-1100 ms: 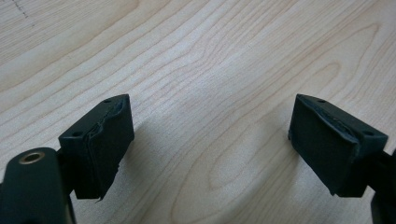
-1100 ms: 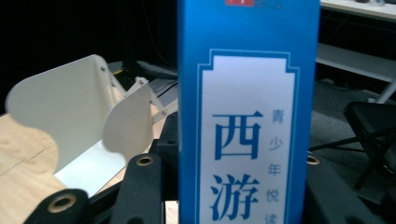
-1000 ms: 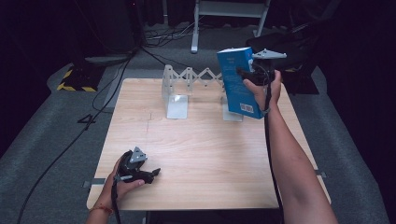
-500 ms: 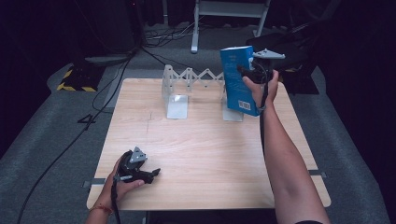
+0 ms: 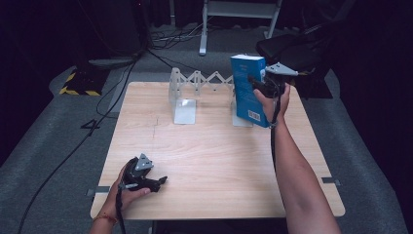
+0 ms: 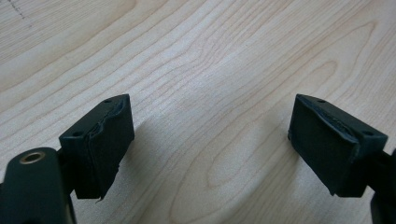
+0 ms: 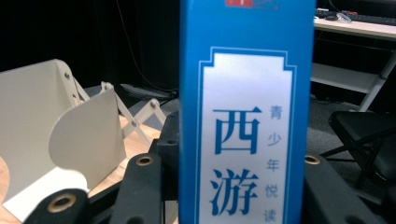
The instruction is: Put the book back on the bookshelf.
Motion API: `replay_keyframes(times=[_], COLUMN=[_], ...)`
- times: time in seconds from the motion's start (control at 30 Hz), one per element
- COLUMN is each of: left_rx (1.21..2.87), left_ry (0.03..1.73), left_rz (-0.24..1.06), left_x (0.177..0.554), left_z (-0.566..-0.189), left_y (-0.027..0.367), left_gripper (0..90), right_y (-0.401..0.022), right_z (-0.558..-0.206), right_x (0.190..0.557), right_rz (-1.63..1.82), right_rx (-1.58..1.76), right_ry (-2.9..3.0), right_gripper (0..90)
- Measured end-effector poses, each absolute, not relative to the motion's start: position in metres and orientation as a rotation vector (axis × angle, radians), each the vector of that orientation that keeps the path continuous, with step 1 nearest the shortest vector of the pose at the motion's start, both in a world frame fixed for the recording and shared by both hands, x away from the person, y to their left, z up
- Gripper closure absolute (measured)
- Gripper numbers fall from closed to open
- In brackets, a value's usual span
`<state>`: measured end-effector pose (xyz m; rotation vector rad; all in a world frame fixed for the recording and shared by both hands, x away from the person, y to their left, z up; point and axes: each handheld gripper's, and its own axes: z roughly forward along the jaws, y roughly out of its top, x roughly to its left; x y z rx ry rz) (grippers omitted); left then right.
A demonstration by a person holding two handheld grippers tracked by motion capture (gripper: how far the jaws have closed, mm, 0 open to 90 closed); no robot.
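A blue book (image 5: pixel 248 90) stands nearly upright in the air at the table's far right, its lower end close over the right plate of a white expanding book rack (image 5: pixel 197 80). My right gripper (image 5: pixel 258 83) is shut on it. In the right gripper view the book's blue spine (image 7: pixel 245 116) with a white label panel rises between the jaws. My left gripper (image 5: pixel 160 181) rests on the table near the front left edge, held by a hand. Its black pads (image 6: pixel 100 140) stand wide apart over bare wood, with nothing between them.
The wooden table (image 5: pixel 214 161) carries the rack with its two white end plates (image 5: pixel 184 109) at the back. In the right gripper view a rack plate (image 7: pixel 60 135) stands to the left of the book. Dark floor, cables and a black chair (image 5: pixel 302 48) surround the table.
The right hand has lowered the blue book toward the rack's right end. The left gripper has stayed where it was.
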<state>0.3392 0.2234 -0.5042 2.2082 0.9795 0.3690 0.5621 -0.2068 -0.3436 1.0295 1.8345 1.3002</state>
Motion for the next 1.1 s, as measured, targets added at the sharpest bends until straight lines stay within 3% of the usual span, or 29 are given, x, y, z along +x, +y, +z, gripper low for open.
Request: replay_keyframes(times=[1.1], left_rx=[2.205], left_ry=[0.983], left_rz=[0.367], left_x=[0.340], left_z=[-0.504], left_y=[0.222], left_gripper=[14.6], right_y=[-0.269], right_z=[-0.384], right_x=[0.474], right_rz=[1.327], right_rx=[0.980], right_ry=[1.931], right_gripper=[60.2])
